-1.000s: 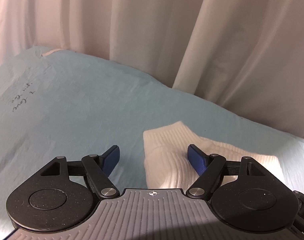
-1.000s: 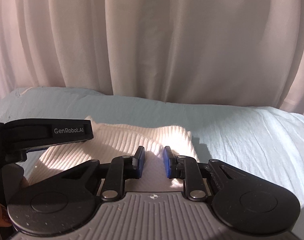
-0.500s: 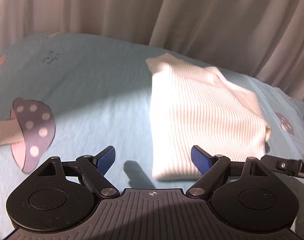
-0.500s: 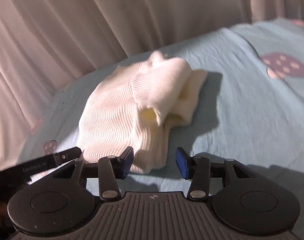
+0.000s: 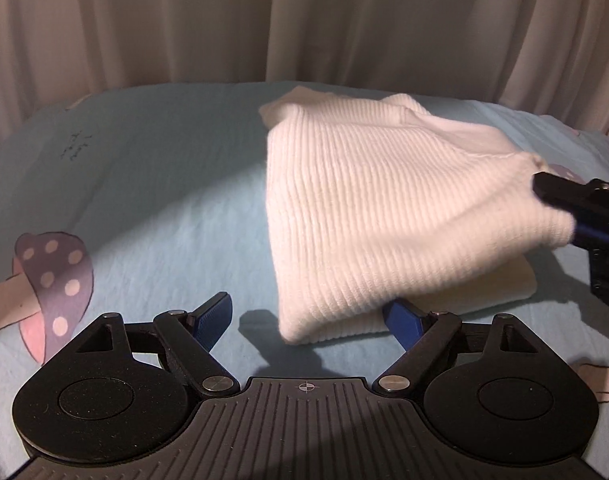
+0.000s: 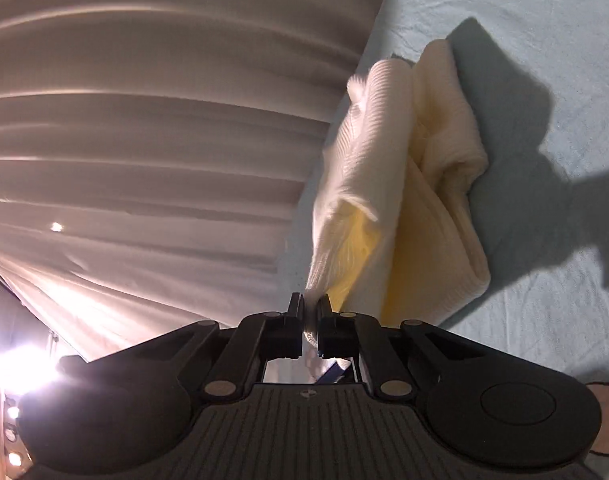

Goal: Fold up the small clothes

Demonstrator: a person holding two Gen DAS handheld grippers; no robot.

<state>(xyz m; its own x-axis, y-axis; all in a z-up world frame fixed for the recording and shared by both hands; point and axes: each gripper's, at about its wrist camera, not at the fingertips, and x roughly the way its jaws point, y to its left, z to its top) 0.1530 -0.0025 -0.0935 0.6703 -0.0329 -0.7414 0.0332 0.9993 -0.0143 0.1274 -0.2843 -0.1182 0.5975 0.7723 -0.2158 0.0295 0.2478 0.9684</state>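
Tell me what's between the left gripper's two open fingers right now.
In the left wrist view, the white knit garment's near corner and bare blue sheet lie between the left gripper's fingers.

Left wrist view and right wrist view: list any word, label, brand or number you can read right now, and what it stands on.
Handwritten dark script on the blue bedsheet, at: too small and blurred to read.
White ribbed garment: no label or print visible.
Left gripper and right gripper: no brand lettering legible; only a small crosshair mark on the left body.
Right wrist view: no text.
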